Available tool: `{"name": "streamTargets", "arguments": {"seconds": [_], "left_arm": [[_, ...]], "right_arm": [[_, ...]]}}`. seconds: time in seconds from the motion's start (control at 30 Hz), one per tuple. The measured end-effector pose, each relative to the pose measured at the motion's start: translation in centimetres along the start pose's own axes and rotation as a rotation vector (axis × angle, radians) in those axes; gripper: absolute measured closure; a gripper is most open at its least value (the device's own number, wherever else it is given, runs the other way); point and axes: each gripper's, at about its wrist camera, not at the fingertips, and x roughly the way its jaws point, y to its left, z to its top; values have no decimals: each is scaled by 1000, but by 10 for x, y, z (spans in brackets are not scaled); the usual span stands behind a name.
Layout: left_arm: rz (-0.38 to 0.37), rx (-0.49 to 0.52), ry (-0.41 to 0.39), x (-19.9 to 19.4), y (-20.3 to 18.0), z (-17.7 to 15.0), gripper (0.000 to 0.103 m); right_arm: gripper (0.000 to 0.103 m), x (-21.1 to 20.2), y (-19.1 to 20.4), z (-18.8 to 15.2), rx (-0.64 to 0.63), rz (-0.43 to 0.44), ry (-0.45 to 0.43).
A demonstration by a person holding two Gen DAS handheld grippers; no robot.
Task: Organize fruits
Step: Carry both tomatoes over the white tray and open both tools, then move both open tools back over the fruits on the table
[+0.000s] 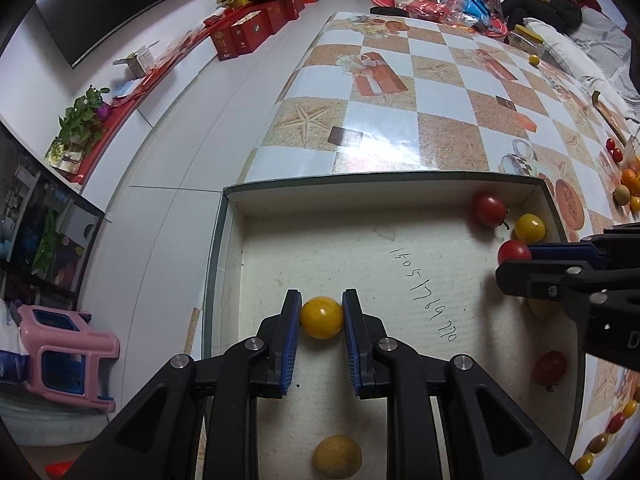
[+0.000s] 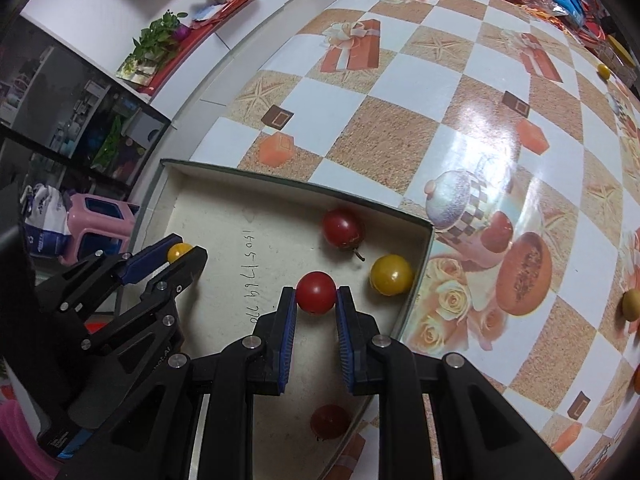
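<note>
**A:** Where are you with the fruit?

**B:** Both hands are over the box [image 1: 538, 184] on the counter [image 1: 400, 92]. My left tool [image 1: 321, 312] is clenched on a yellow tomato [image 1: 321, 317], low in the middle of the left view. My right tool [image 2: 316, 294] is clenched on a red tomato [image 2: 316, 292], toward the box's right corner.

**A:** How much is in already?

**B:** In the right view I count 1 red one [image 2: 343, 227] and 1 yellow one [image 2: 391, 274] lying in that corner, plus 1 more red [image 2: 330, 421] below my tool. The left view shows another yellow one [image 1: 337, 456] at the bottom of the frame.

**A:** And what's left?

**B:** These 2 haven't been released yet. A loose pile [image 1: 628, 188] sits at the right edge of the left view, more trail along the lower right, and 1 yellow one [image 1: 533, 59] lies far off at the upper right. I'd say under half done.
</note>
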Motion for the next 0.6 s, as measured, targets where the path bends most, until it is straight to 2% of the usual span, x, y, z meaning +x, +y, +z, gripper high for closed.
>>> {"name": "streamTargets", "arguments": {"seconds": [0.1, 0.13, 0.17, 0.2, 0.37, 0.5, 0.6], "left_arm": [[-6, -9, 2, 1, 2, 0, 76], [-1, -10, 0, 0, 3, 0, 54], [2, -15, -6, 0, 4, 0, 29], [9, -26, -30, -4, 5, -2, 26], [17, -18, -31, -5, 4, -2, 26], [18, -22, -33, -7, 5, -2, 26], [28, -11, -35, -11, 2, -3, 26]], "right_arm": [[81, 6, 4, 1, -18, -9, 17], [81, 8, 6, 1, -21, -10, 26], [79, 11, 6, 1, -23, -9, 38], [78, 12, 6, 1, -22, -15, 44], [48, 7, 0, 4, 23, 30, 18], [43, -1, -7, 5, 72, 82, -8], [29, -12, -10, 3, 92, 117, -34]]}}
